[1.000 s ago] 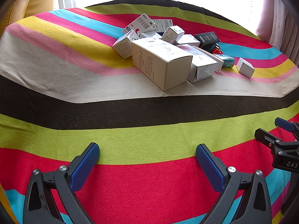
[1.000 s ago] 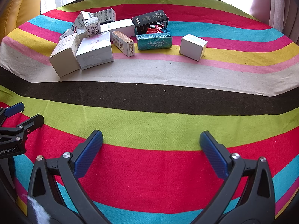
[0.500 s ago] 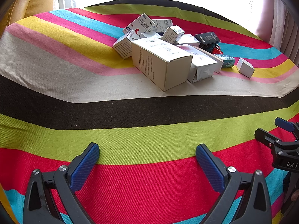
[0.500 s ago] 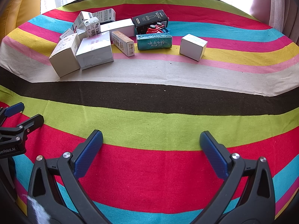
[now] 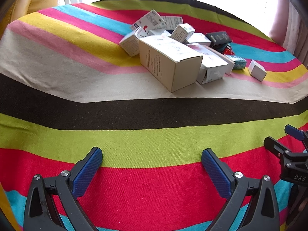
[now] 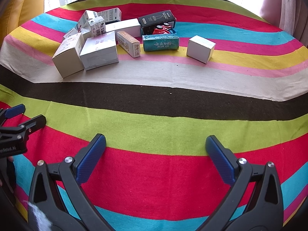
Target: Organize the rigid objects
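Bright window light at the back, and the table [image 6: 173,100] is covered in a loud striped cloth with a pile of small boxes [image 6: 100,36] bunched up at the far left side, plus a teal box [image 6: 160,42] and a black box [image 6: 156,21] just beside the heap and one little white box [image 6: 200,48] sitting apart on the right. Left hand-held gripper [image 5: 152,160] is spread wide over the red and green stripes, holding nothing, well short of the boxes. Right hand-held gripper [image 6: 156,147] is the same deal, fingers spread and empty, hovering over the near stripes.
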`<action>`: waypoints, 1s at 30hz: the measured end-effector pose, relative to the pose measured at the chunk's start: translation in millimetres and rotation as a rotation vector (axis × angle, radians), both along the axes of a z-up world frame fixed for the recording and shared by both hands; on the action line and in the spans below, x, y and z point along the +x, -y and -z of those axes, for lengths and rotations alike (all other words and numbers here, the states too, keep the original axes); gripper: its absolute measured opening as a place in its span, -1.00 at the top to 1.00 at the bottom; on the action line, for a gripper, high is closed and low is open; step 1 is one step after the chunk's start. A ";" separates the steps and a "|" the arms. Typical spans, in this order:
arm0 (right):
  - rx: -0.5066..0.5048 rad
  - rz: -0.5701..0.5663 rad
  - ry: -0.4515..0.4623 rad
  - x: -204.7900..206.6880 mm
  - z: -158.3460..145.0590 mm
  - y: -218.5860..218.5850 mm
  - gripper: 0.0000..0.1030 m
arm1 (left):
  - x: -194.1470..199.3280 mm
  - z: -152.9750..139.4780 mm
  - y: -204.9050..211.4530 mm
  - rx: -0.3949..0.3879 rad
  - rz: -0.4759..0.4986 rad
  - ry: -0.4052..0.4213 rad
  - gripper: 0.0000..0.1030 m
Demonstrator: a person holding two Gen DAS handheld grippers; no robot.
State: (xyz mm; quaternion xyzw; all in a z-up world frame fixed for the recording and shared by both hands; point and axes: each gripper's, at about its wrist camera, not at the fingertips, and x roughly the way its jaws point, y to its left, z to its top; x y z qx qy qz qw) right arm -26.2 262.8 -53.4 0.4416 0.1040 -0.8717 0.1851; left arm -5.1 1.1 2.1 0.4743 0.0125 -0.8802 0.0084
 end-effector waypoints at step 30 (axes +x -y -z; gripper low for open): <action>-0.008 -0.003 -0.004 2.2 -0.1 0.7 -1.00 | -140.3 -13.8 13.4 0.060 -0.244 0.022 -0.02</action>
